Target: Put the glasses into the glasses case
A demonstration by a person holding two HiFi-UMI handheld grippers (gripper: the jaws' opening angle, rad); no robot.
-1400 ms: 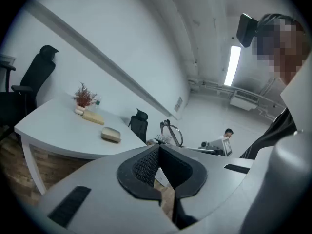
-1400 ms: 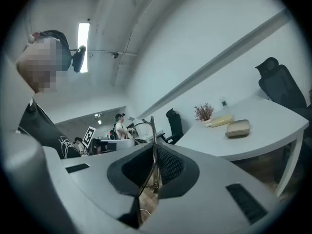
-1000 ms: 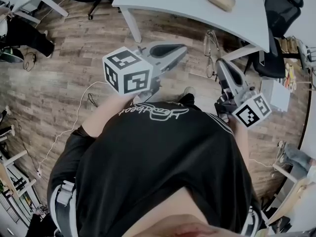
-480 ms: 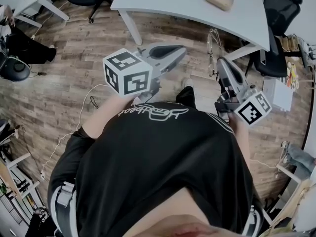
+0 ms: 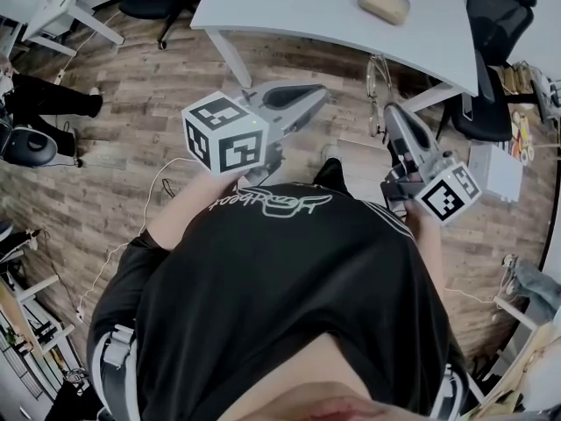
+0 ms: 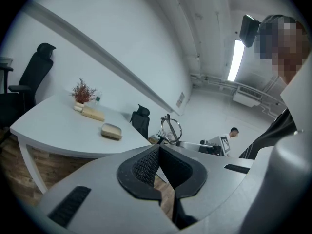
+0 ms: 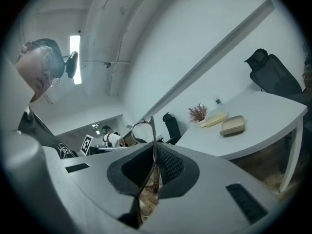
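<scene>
My right gripper (image 5: pixel 388 110) is shut on the thin metal-framed glasses (image 5: pixel 377 84), which stick up from its jaws over the wood floor. In the right gripper view a temple arm of the glasses (image 7: pixel 152 147) is pinched between the pads, with a lens above. A beige glasses case (image 5: pixel 383 1) lies closed on the white table (image 5: pixel 307 7), ahead of both grippers; the case (image 7: pixel 233 125) shows to the right of the jaws. My left gripper (image 5: pixel 323 90) is level with the right one, shut and empty, its pads meeting (image 6: pixel 159 148). From there I see the glasses (image 6: pixel 170 129) and case (image 6: pixel 111 130).
A table leg (image 5: pixel 230 55) stands ahead of the left gripper. Black office chairs (image 5: pixel 491 16) stand at the right and the far left. On the table's far side are a dried plant (image 6: pixel 84 90) and a wooden block. A white cable (image 5: pixel 158 178) lies on the floor.
Both grippers have edged a little toward the table, and the case sits slightly lower and further left in the head view. The glasses stay pinched in the right gripper.
</scene>
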